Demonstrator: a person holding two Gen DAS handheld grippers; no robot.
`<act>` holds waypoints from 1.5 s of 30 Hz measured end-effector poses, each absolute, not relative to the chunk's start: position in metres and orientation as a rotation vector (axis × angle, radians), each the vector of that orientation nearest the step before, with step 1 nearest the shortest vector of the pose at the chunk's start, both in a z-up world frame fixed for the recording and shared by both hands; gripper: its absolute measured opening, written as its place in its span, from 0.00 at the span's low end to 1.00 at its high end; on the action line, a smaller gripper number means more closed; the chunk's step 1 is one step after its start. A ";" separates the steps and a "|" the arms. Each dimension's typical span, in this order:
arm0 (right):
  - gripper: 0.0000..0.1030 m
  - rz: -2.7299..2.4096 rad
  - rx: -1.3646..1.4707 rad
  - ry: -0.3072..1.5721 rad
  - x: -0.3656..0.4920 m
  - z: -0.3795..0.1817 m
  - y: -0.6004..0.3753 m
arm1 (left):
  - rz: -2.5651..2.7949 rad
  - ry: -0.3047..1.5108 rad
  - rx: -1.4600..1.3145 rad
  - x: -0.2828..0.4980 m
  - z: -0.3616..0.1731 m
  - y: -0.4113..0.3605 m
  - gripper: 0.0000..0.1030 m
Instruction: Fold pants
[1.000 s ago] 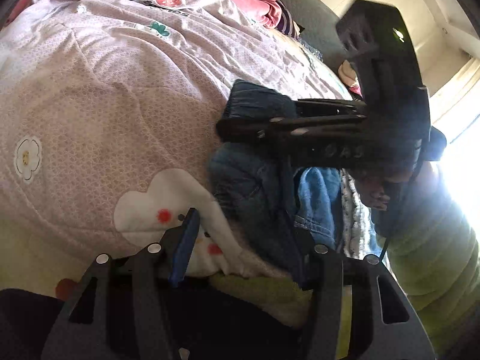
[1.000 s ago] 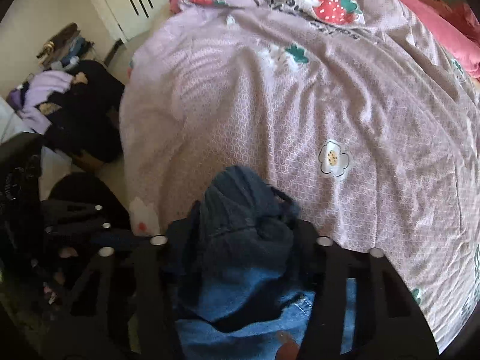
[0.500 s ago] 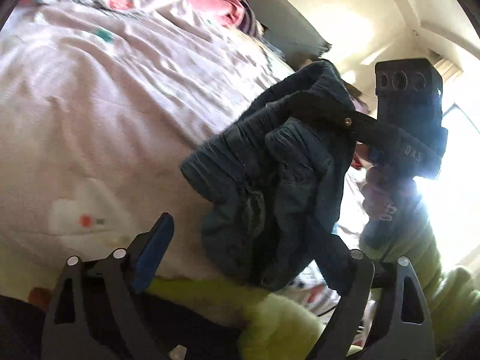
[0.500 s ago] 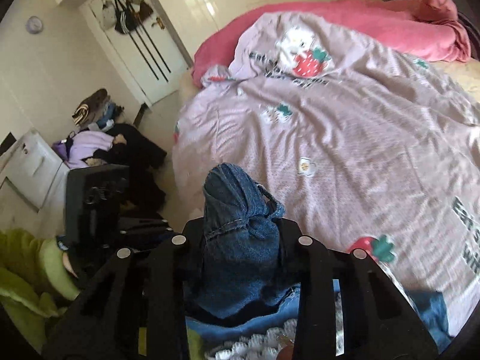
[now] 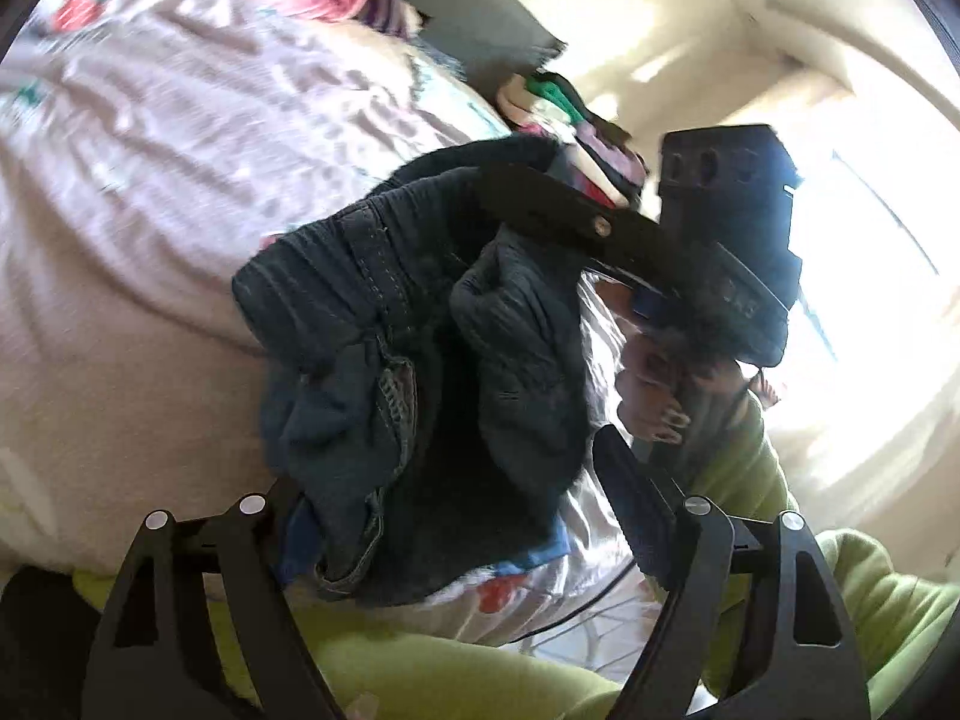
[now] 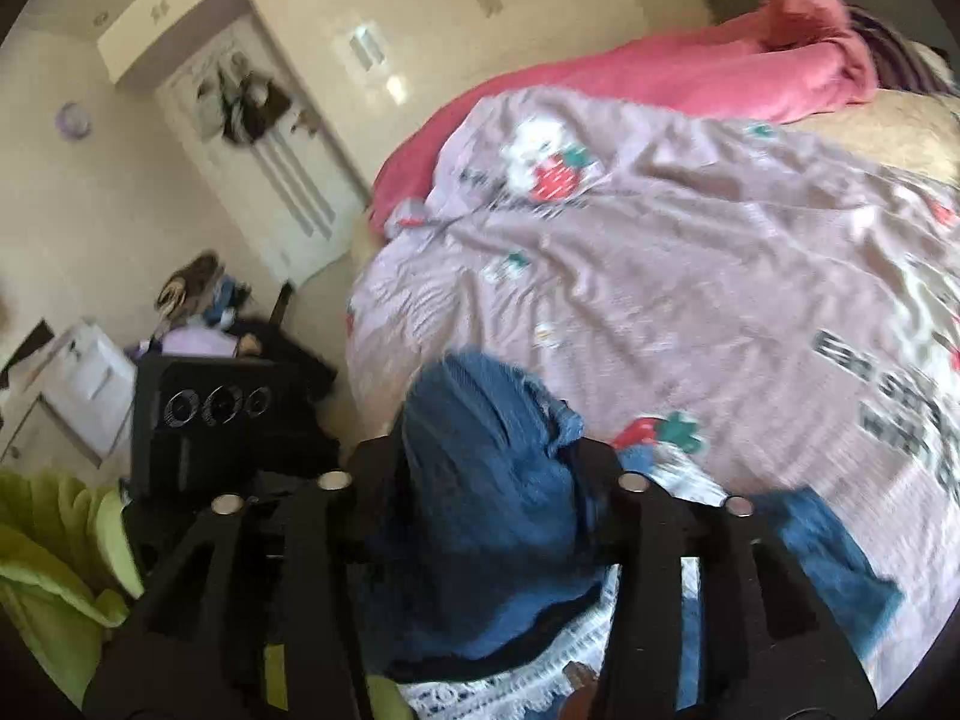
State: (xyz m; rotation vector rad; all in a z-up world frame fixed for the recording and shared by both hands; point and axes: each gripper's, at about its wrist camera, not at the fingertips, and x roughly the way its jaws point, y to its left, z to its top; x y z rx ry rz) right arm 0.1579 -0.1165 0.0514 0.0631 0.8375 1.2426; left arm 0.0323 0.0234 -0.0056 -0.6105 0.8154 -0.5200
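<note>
The blue denim pants [image 5: 420,372] hang bunched in the air above the bed. My right gripper [image 6: 486,474] is shut on their waistband [image 6: 480,480] and also shows in the left wrist view [image 5: 540,204], clamping the top of the bunch. My left gripper [image 5: 456,510] is open, its fingers [image 5: 636,516] on either side of the hanging denim without pinching it. A further piece of denim [image 6: 828,564] lies low on the right in the right wrist view.
A lilac strawberry-print quilt [image 6: 690,276] covers the bed, with a pink blanket [image 6: 690,72] at the far side. Folded clothes [image 5: 570,120] lie on the bed's far end. A cluttered floor and a white door [image 6: 270,150] are at left.
Both grippers have risen and tilted upward, lifting the pants clear of the quilt. My left gripper's jaws have widened around the hanging denim.
</note>
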 end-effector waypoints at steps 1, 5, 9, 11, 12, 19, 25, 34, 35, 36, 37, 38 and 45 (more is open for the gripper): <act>0.46 1.183 0.087 0.839 0.159 0.048 -0.132 | -0.529 0.821 -0.588 0.031 -0.004 0.017 0.77; 0.46 0.988 0.099 0.838 0.153 0.036 -0.181 | -0.573 0.862 -0.496 0.030 -0.010 -0.012 0.77; 0.53 0.879 0.123 0.861 0.138 0.025 -0.207 | -0.623 0.928 -0.444 0.035 -0.025 -0.038 0.78; 0.53 0.850 0.102 0.875 0.129 0.018 -0.208 | -0.613 0.959 -0.408 0.035 -0.033 -0.046 0.78; 0.53 0.831 0.080 0.890 0.127 0.012 -0.206 | -0.604 0.977 -0.389 0.035 -0.037 -0.050 0.79; 0.54 0.670 0.048 1.002 0.137 -0.025 -0.215 | -0.588 0.960 -0.365 0.029 -0.030 -0.045 0.81; 0.55 0.703 0.048 0.904 0.116 -0.001 -0.224 | -0.477 0.903 -0.303 0.016 -0.007 -0.031 0.93; 0.71 0.709 -0.026 0.753 0.075 0.043 -0.235 | -0.325 0.858 -0.246 0.010 0.017 -0.007 0.95; 0.71 0.711 -0.040 0.737 0.070 0.047 -0.235 | -0.313 0.855 -0.241 0.010 0.018 -0.004 0.95; 0.73 0.716 -0.059 0.717 0.063 0.051 -0.235 | -0.302 0.853 -0.236 0.010 0.019 -0.003 0.96; 0.75 0.719 -0.071 0.708 0.059 0.053 -0.235 | -0.293 0.852 -0.233 0.009 0.020 -0.003 0.96; 0.76 0.722 -0.093 0.690 0.051 0.056 -0.235 | -0.288 0.852 -0.232 0.009 0.021 -0.001 0.96; 0.78 0.807 -0.199 0.656 0.013 0.055 -0.221 | -0.263 0.855 -0.228 0.012 0.020 -0.001 0.96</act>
